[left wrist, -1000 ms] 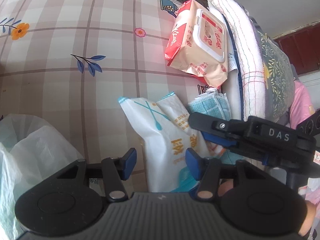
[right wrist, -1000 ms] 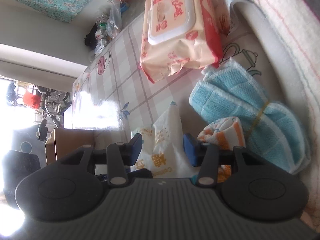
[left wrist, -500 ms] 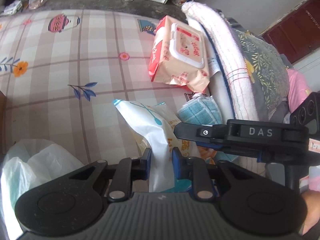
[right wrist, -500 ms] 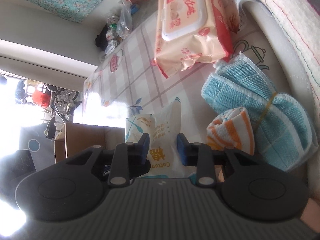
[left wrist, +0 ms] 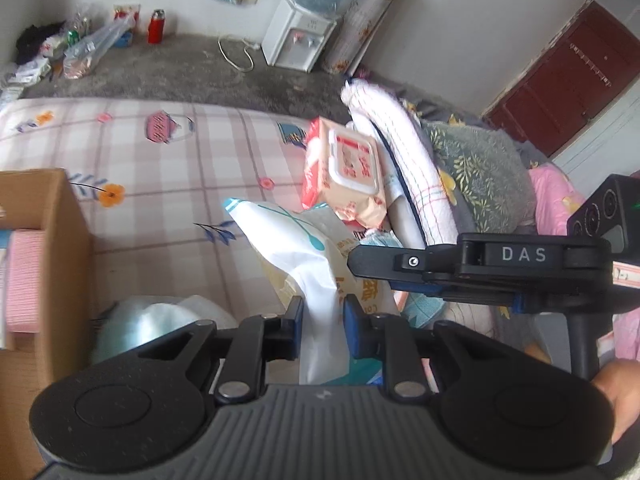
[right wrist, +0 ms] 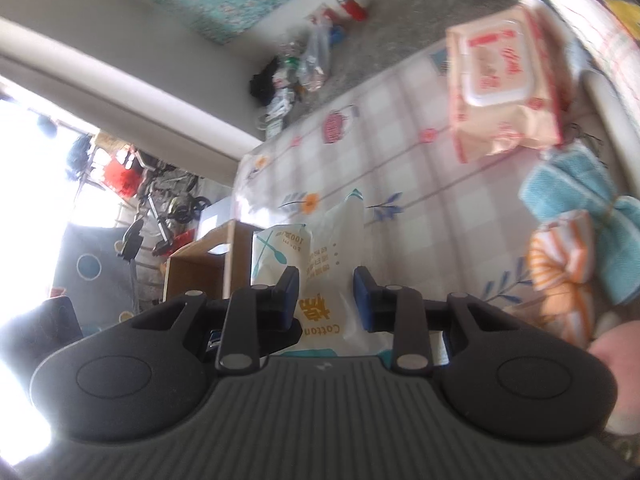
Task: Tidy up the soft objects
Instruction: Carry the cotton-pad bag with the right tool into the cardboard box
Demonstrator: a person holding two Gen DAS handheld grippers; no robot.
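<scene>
1. The white cotton pad bag [left wrist: 308, 256] is raised above the plaid sheet [left wrist: 168, 184], between the cardboard box and the pile of soft things at the right.
2. The left hand-held gripper [left wrist: 322, 316] has its blue pads pressed into the bag's lower white part, pinching it narrow between them.
3. The right hand-held gripper [right wrist: 326, 300] has its pads set either side of the same bag [right wrist: 320, 264]; the left pad touches the packaging, the right pad shows a small gap, so I cannot tell whether it truly grips.
4. In the left wrist view the right gripper's black body, marked DAS, crosses in front of the bag's right edge.
5. Just beyond the bag lies a pink wet wipes pack [left wrist: 348, 172], leaning on a rolled white towel [left wrist: 404, 152].
6. A folded blue cloth [right wrist: 580, 196] and an orange striped cloth [right wrist: 560, 268] lie together beside the wipes.
7. An open cardboard box [left wrist: 52, 240] stands at the left, a pink item inside it.
8. A crumpled plastic bag [left wrist: 160, 320] sits next to the box.
</scene>
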